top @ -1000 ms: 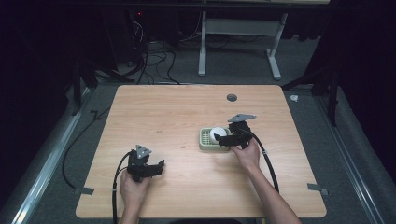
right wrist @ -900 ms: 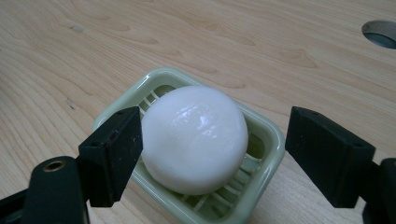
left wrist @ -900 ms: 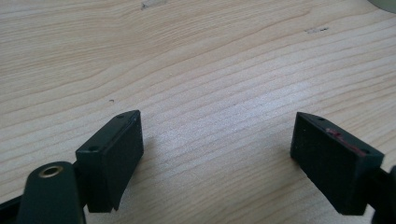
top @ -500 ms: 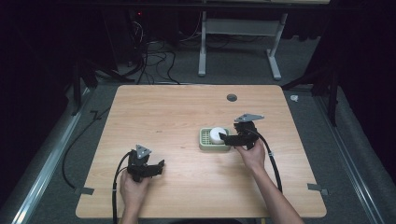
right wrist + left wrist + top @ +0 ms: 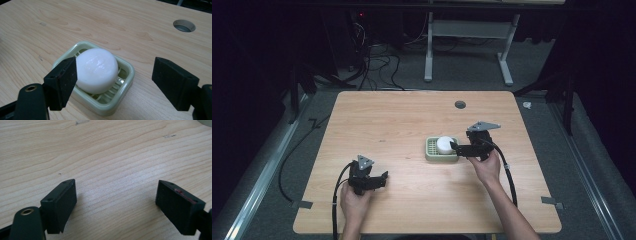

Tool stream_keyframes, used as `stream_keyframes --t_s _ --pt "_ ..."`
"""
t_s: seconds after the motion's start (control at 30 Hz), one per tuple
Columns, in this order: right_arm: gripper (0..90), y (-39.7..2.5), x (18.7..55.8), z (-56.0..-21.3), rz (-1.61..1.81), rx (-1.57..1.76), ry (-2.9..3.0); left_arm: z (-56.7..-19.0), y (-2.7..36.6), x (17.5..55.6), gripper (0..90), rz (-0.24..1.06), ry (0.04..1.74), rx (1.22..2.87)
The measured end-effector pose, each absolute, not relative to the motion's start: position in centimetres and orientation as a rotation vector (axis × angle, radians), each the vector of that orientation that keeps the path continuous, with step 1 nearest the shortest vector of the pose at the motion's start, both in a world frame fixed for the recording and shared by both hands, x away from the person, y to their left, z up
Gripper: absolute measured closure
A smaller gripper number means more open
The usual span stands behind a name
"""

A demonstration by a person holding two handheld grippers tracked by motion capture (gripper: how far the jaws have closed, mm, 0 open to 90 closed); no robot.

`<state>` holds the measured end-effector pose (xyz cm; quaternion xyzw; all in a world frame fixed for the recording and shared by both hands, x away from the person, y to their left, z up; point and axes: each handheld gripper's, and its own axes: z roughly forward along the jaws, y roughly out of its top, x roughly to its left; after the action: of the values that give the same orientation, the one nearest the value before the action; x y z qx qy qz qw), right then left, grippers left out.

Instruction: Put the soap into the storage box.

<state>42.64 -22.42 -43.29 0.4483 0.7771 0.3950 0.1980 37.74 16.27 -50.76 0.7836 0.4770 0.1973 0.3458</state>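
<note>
Left gripper (image 5: 379, 178), well to the left of the green soap dish (image 5: 431, 152) and nearer the counter's (image 5: 402, 120) front edge: held low in a hand, jaws wide apart over bare wood, nothing between them. Soap dish right of the counter's middle, with a round white soap bar (image 5: 444, 144) lying inside on its slats. Right gripper (image 5: 456, 148) at the dish's right side, held in a hand: jaws spread wide, nothing clamped, one jaw in front of the soap in the right gripper view, contact unclear. Beyond the dish, a round hole (image 5: 460, 104) in the counter.
</note>
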Motion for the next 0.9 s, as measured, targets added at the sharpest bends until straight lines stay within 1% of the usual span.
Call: stream_keyframes --t_s 0.9 --pt "22.3 -25.1 40.7 -42.2 1.126 1.273 2.098 -50.8 16.3 37.7 17.6 0.511 1.239 2.033"
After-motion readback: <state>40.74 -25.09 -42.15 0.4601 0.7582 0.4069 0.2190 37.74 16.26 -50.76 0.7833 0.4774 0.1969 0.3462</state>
